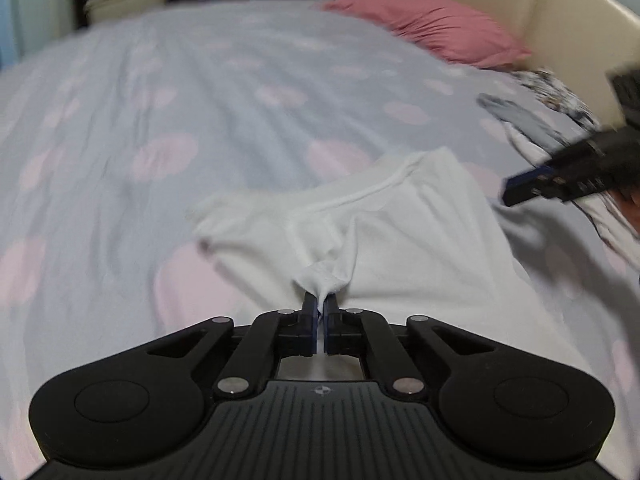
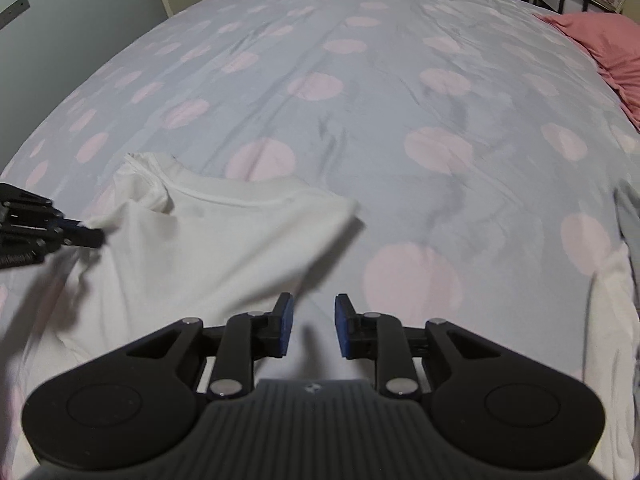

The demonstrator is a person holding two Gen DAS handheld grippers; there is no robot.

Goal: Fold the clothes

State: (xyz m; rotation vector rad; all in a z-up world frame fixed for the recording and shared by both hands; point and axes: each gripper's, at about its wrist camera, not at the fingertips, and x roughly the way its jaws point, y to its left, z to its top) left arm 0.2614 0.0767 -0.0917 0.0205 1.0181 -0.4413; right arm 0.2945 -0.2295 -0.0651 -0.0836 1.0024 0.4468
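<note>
White shirt [image 1: 400, 240] lies on the spotted bedspread [image 1: 240, 80], its ribbed collar facing away toward the far side of the bed and one sleeve bunched up at the left. The left gripper [image 1: 319, 306] has its blue pads pressed together on a pinched tuft of the shirt's fabric, so the cloth rises into a small peak at the jaws. The right gripper [image 2: 312, 320] holds nothing; its pads stand moderately apart over the shirt's near right part, low above the cloth, not yet closed on it.

The likely trouble is the single-point pinch: a pull from the left alone could drag the whole shirt across the bedspread or twist it, because the other side is unanchored. The thin tuft could also slip free. Other garments [image 1: 532, 120] lie near the right edge and could get caught.

Both tools point forward and slightly downward across the bed, roughly level, with a pink pillow [image 1: 432, 28] well beyond.
</note>
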